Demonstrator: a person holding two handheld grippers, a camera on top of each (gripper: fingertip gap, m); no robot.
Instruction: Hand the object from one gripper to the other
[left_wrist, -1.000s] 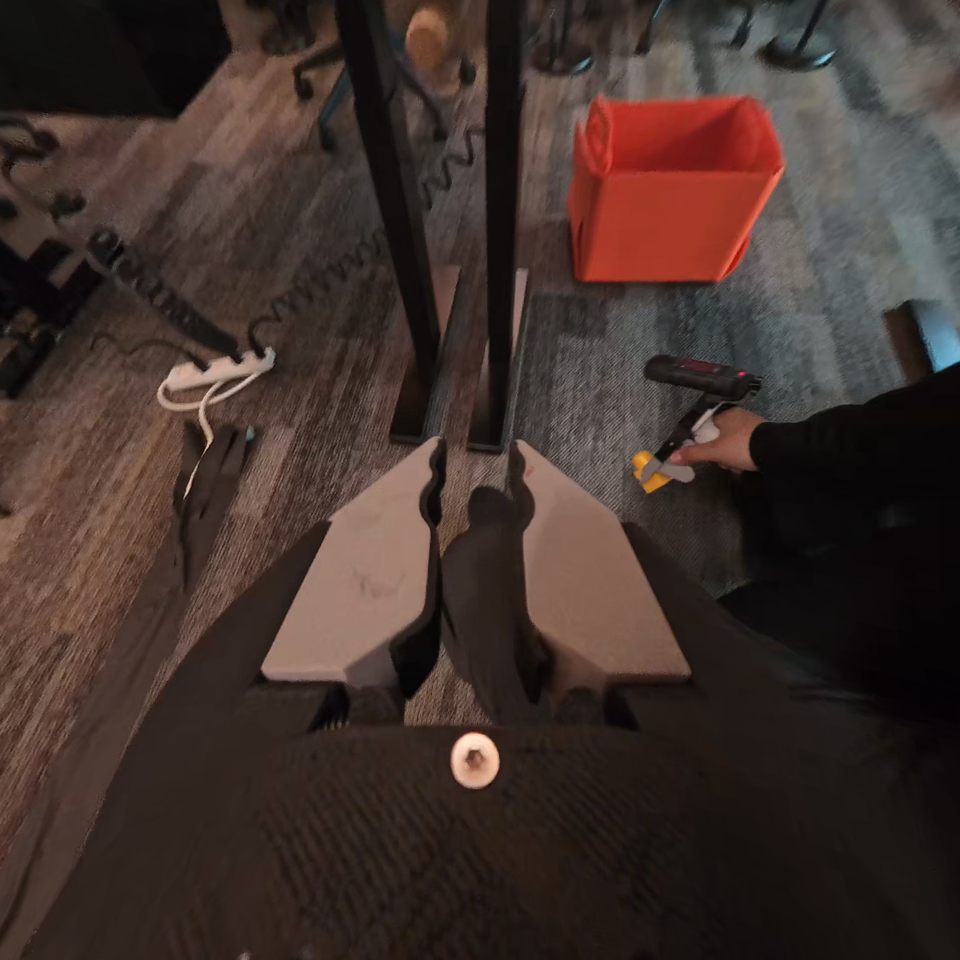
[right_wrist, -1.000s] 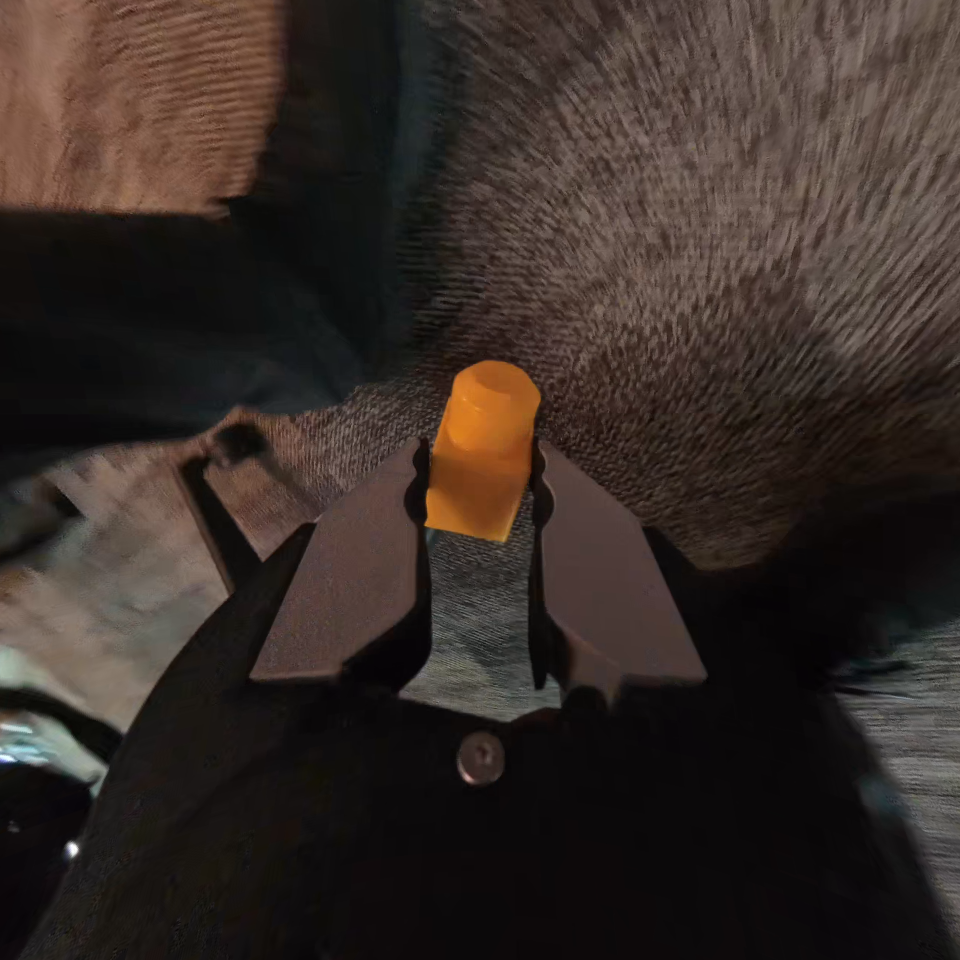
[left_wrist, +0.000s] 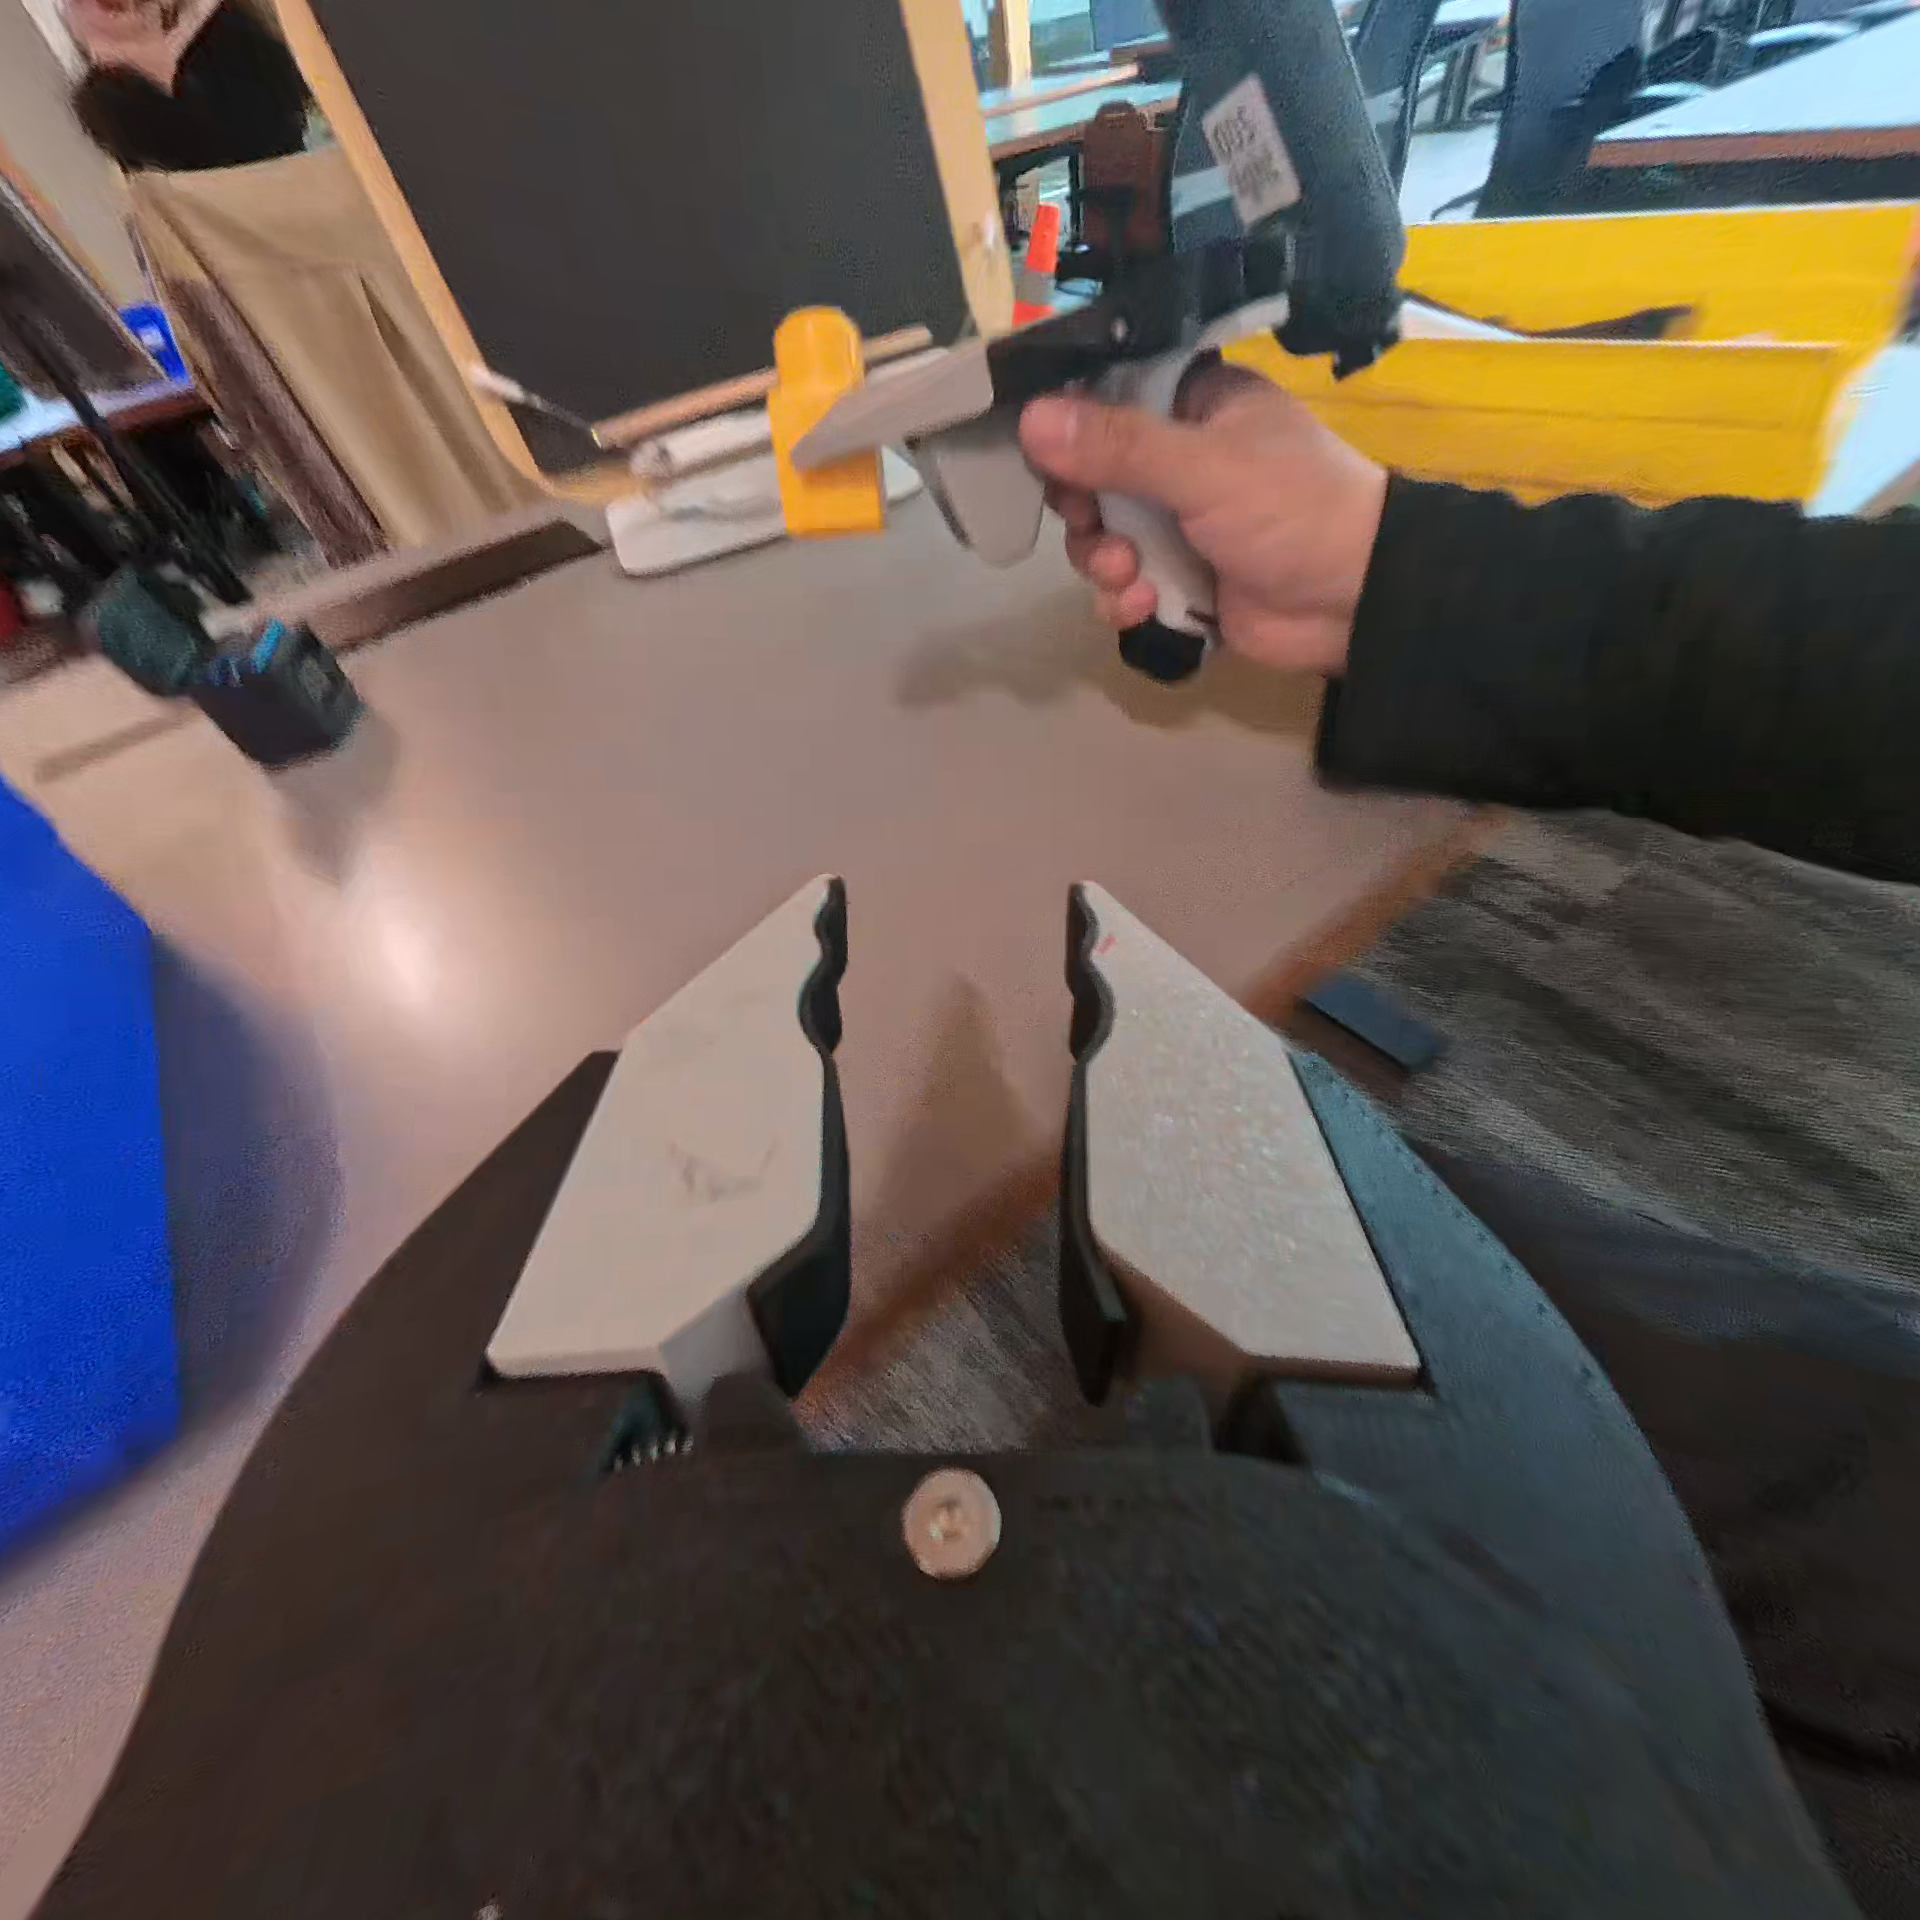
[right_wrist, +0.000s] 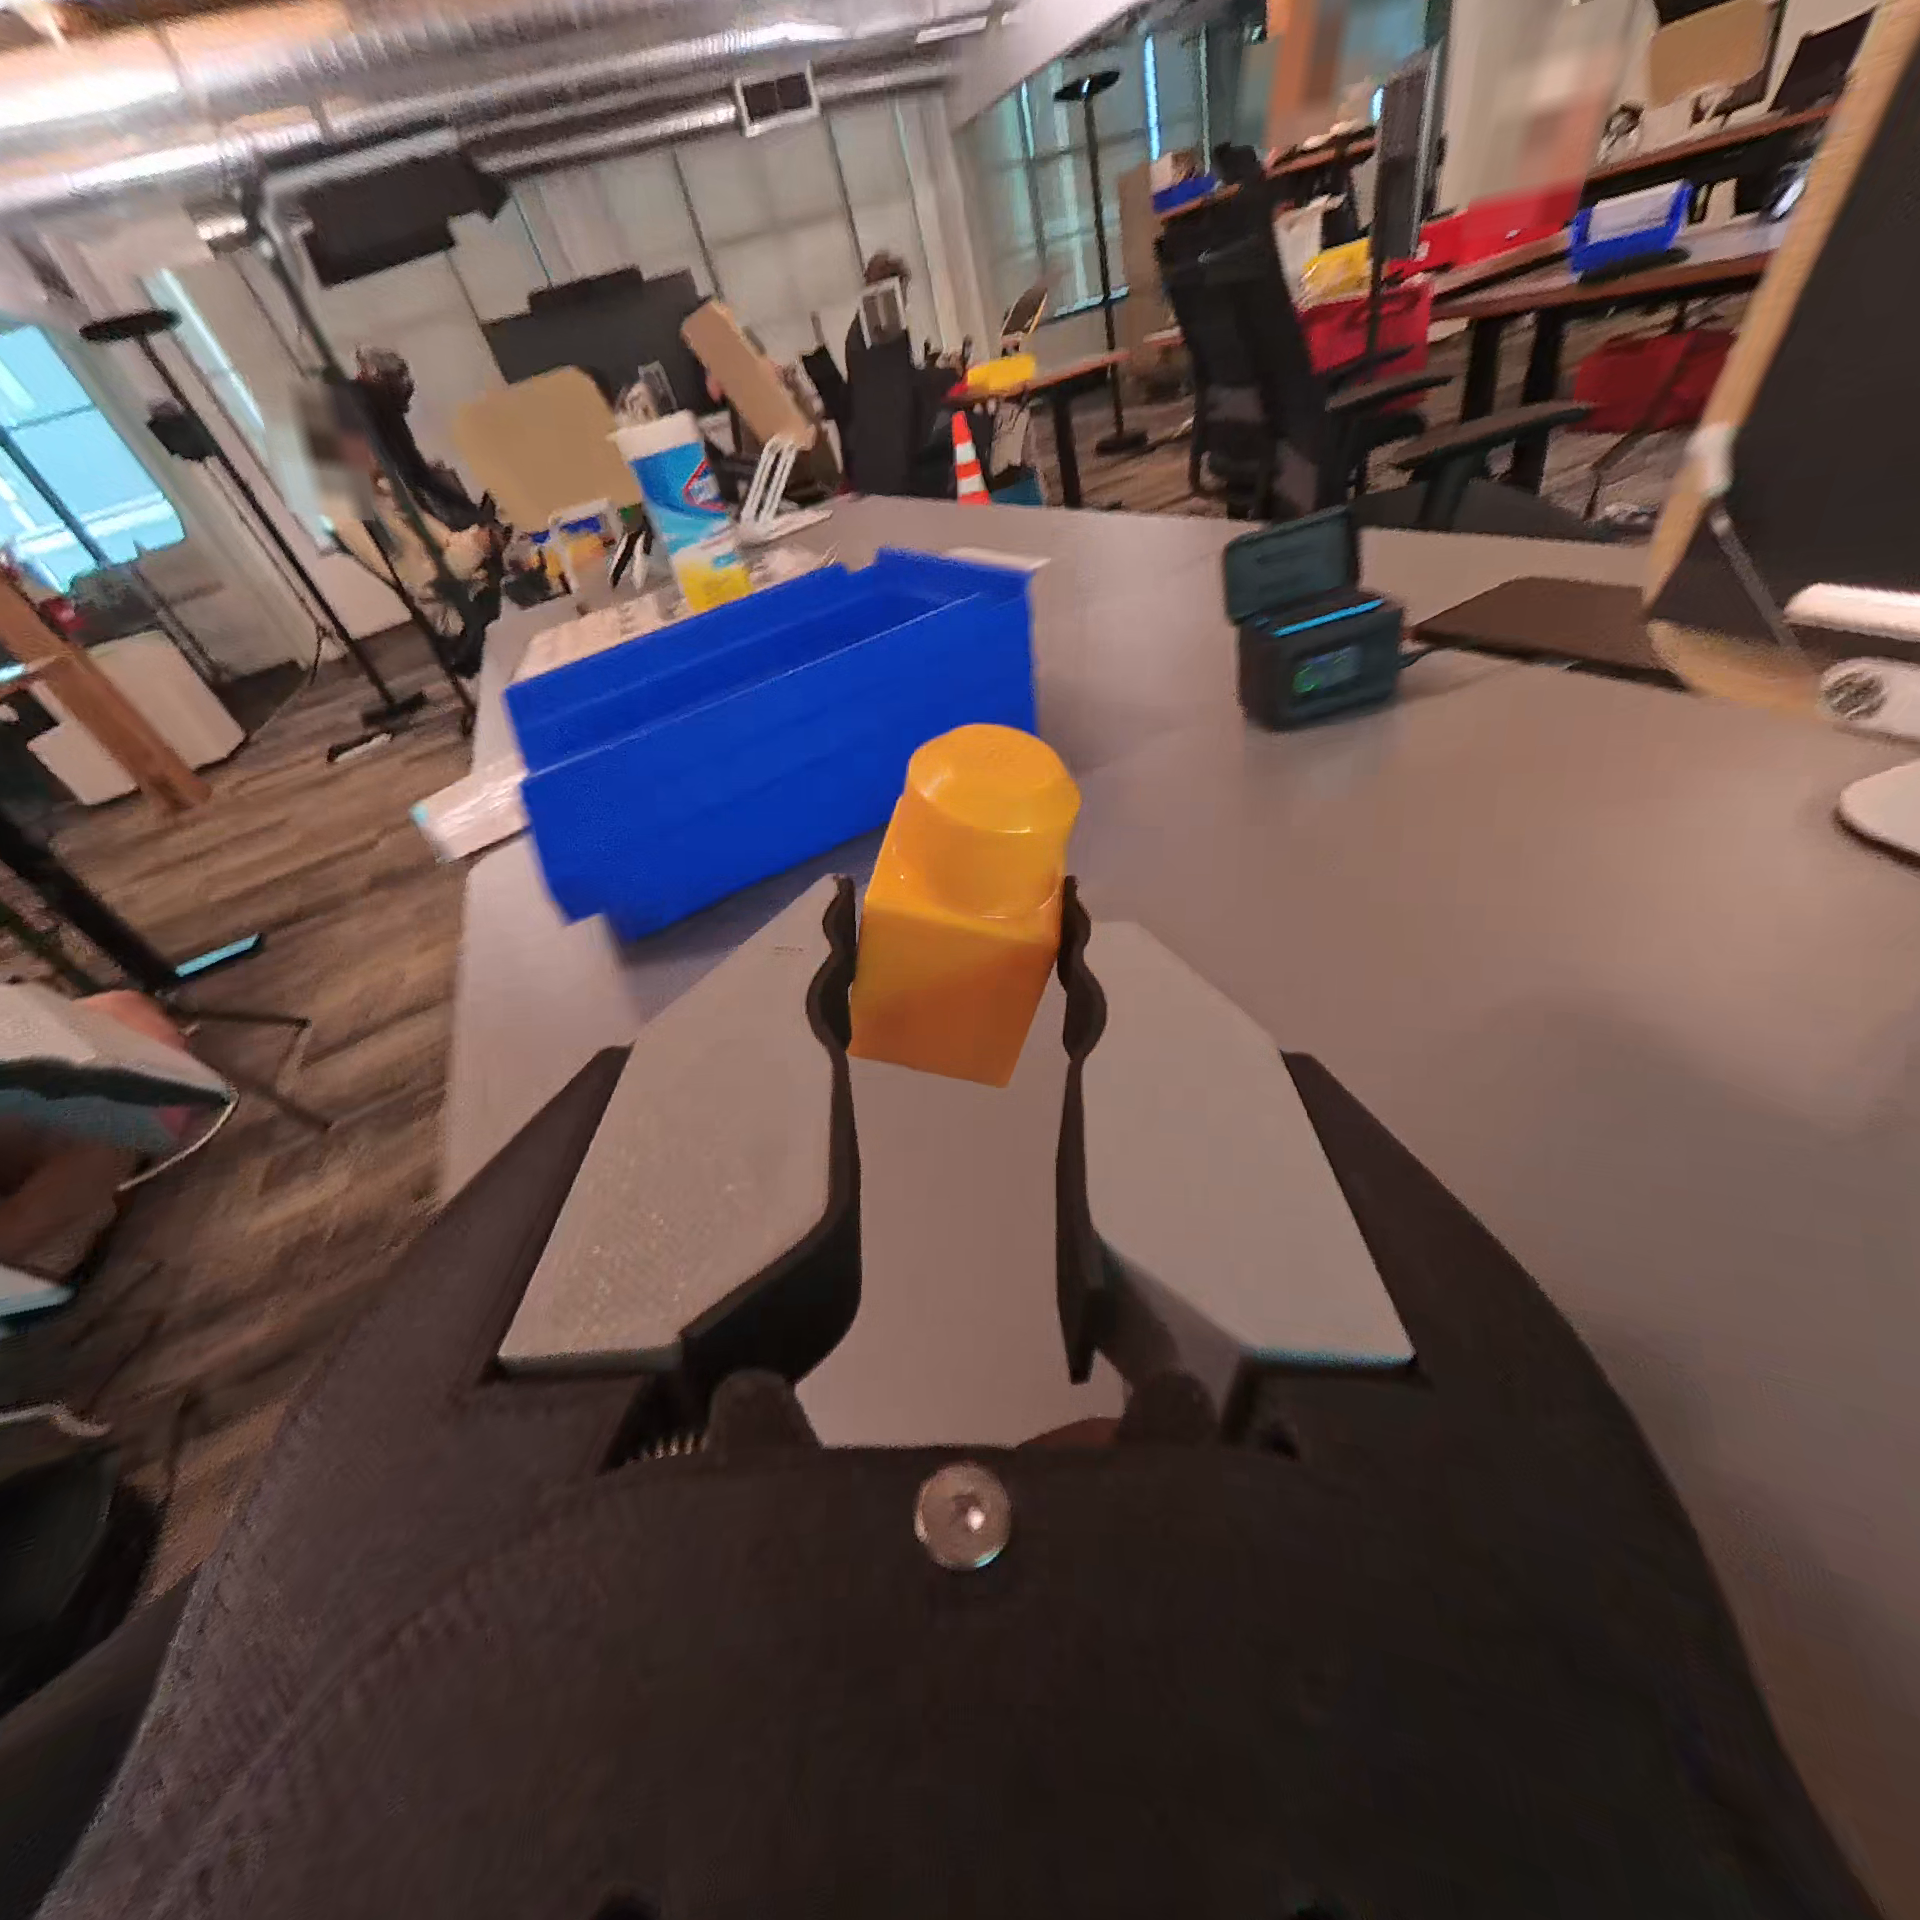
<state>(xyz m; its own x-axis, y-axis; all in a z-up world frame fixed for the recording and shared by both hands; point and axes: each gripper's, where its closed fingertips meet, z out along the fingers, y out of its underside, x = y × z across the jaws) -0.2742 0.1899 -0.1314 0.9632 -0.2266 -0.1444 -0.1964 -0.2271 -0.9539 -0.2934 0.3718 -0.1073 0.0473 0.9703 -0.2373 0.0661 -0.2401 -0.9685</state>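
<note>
Orange plastic block with a round stud on top (right_wrist: 961, 914), upright, pinched at its square base between the tips of the right gripper (right_wrist: 958, 935); fingers closed against both its sides. Held in the air above a grey tabletop (right_wrist: 1455, 987). From the left wrist view, same block (left_wrist: 821, 416) well ahead and higher, clamped in the right gripper (left_wrist: 831, 442), whose handle sits in a hand (left_wrist: 1226, 520) with a black sleeve. Left gripper (left_wrist: 956, 914) empty, fingers spread with a clear gap, tabletop (left_wrist: 727, 748) showing between them. Blue plastic bin (right_wrist: 769, 717) on the table just behind the block. Dark small case with an open lid (right_wrist: 1311, 644) farther right.
</note>
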